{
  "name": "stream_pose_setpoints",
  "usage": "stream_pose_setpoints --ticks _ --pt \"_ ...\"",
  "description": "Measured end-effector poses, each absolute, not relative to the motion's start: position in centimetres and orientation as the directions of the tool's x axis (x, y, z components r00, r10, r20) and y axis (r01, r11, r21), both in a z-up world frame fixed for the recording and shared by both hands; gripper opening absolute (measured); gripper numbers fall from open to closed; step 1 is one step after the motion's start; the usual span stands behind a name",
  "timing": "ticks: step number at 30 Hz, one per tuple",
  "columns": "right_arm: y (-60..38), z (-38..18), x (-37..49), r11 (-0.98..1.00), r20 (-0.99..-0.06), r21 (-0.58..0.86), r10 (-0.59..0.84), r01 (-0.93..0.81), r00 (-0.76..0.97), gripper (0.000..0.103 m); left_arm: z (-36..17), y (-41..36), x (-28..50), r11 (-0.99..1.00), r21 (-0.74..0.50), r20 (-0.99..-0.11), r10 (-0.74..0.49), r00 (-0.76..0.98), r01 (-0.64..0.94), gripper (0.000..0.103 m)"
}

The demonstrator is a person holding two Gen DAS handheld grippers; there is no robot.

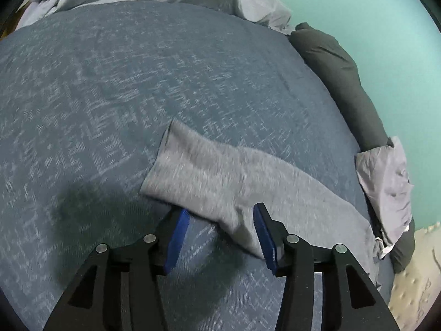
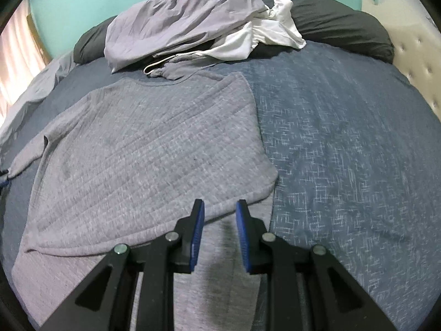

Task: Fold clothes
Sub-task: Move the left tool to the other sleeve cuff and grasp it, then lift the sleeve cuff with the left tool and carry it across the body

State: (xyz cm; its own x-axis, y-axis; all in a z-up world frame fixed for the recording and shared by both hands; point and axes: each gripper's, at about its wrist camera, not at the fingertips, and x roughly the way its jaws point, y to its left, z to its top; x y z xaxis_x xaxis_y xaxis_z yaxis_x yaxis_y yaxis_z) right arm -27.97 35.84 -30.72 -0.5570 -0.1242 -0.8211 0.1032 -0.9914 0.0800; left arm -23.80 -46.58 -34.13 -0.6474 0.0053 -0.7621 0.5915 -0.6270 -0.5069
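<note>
Grey sweater lies spread on the bed, over the blue bedspread, w/ one side already folded in across the body. Its sleeve stretches out flat on the bedspread in the left wrist view, cuff end pointing away.

Left claw stands abt half open, straddling the sleeve's near edge; pads not pressing on the cloth, so nothing held. Right claw is narrower but w/ a clear gap btw the pads, hovering over the sweater's lower hem; no cloth pinched there either.

Step in hand, as I judge it: sleeve fold, i.e. getting the loose sleeve onto the body.

Next move prob needs the left claw lowered so one pad slips under the sleeve edge, then a pinch, lift & carry across. Right claw could pin the hem so the body doesn't drag.

Pile of other clothes waits at the far end, by dark pillows.
</note>
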Motion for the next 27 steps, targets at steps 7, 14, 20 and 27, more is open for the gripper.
stream_pose_setpoints --ticks 7,14,20,27 --pt "35.2 -30.8 -27.9 -0.988 -0.823 0.100 -0.146 0.113 -0.549 0.023 -32.6 -46.6 -24.7 -0.695 -0.468 -0.742 -0.026 -0.670 0.545 0.007" --pt "34.9 -30.4 -27.8 -0.987 -0.818 0.100 -0.154 0.127 -0.555 0.023 -27.8 -44.4 -24.9 -0.754 -0.480 -0.669 -0.016 -0.743 0.449 0.005" --pt "35.5 -29.5 -26.8 -0.987 -0.806 0.110 -0.159 0.118 -0.570 0.023 -21.5 -38.3 -28.0 -0.830 -0.475 -0.600 0.063 -0.798 0.291 0.005" --pt "37.4 -27.3 -25.0 -0.986 -0.777 0.134 -0.169 0.103 -0.606 0.023 -16.0 -27.0 -32.2 -0.865 -0.495 -0.531 0.225 -0.817 0.083 0.005"
